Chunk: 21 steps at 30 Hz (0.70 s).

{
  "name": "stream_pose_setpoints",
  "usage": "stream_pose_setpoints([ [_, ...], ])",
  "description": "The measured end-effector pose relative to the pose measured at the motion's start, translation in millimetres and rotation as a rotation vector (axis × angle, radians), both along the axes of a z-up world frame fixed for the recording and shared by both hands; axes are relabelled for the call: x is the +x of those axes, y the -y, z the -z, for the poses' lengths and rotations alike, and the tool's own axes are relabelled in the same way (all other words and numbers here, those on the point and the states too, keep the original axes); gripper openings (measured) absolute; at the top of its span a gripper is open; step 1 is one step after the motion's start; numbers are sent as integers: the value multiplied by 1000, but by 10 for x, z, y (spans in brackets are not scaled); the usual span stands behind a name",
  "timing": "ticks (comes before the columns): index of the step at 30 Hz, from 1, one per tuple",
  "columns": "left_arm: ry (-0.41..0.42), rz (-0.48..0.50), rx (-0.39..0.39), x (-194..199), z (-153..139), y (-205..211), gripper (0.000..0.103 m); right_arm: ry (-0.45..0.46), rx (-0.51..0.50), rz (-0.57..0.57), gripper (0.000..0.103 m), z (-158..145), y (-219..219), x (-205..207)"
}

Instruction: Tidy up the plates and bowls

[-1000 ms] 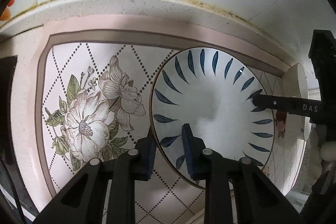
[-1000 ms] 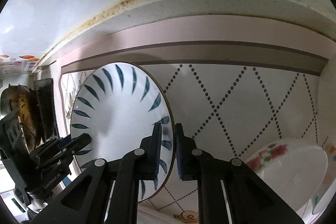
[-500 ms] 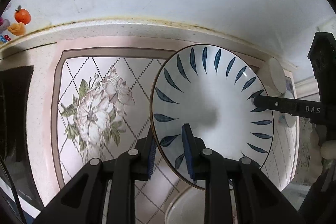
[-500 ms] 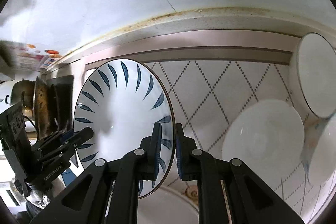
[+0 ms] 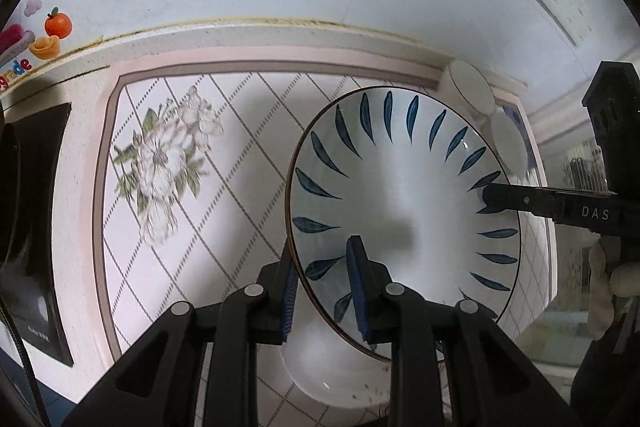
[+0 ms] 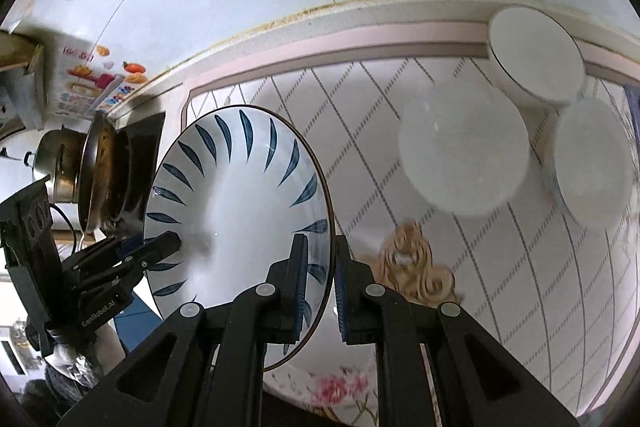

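Right wrist: bowls (image 6: 462, 155) beside plate (image 6: 236, 203)

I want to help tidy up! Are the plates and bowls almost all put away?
Not yet. Nothing looks sorted so far. Right now the left claw and right claw both pinch the blue-leaf plate, held off the counter. Three white dishes sit loose, and a flowered dish waits underneath.
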<state>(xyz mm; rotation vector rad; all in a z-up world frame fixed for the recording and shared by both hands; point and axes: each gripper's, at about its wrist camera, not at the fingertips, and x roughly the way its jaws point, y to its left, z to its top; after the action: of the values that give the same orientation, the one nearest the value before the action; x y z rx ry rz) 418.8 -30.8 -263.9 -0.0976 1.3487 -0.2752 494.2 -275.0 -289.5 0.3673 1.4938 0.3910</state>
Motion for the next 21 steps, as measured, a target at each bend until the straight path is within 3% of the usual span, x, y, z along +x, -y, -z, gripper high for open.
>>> stream_pose_setpoints([
  [9,-36,43,18,-475,177,126,21,-20,9,5,14,123,113,-665],
  [21,-107,47,68,-775,617,144,21,-106,15,-11,14,695,50,-1128],
])
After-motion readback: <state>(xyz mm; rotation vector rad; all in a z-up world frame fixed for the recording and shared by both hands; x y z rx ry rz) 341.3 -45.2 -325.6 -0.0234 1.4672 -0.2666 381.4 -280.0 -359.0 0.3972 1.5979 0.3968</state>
